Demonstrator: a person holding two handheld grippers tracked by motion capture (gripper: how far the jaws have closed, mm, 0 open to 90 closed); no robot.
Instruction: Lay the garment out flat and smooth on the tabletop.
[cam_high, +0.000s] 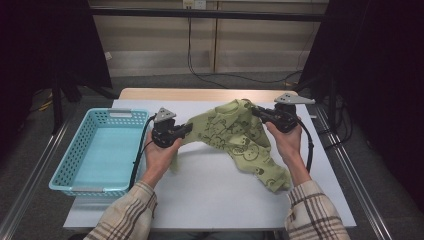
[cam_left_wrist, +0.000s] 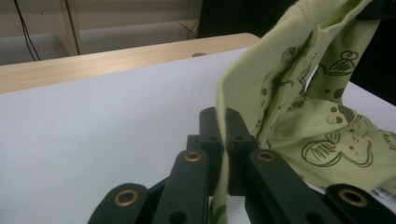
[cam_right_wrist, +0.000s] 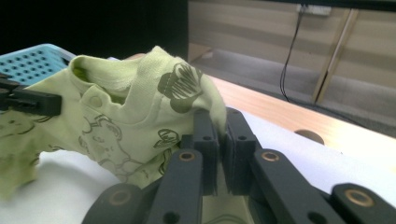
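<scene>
A light green baby garment (cam_high: 235, 135) printed with dark cartoon figures is held up over the white table top (cam_high: 210, 185), its lower end trailing on the table at the right. My left gripper (cam_high: 189, 129) is shut on its left edge; the cloth (cam_left_wrist: 261, 88) runs between the closed jaws in the left gripper view. My right gripper (cam_high: 256, 112) is shut on the top of the garment near its collar (cam_right_wrist: 140, 88). The snap buttons (cam_right_wrist: 95, 101) show in the right gripper view.
A light blue plastic basket (cam_high: 75, 160) stands at the table's left side, with nothing in it. A bare wooden strip (cam_high: 200, 93) runs along the table's far edge. Black cables (cam_high: 200, 70) lie on the floor beyond. Dark curtains hang at both sides.
</scene>
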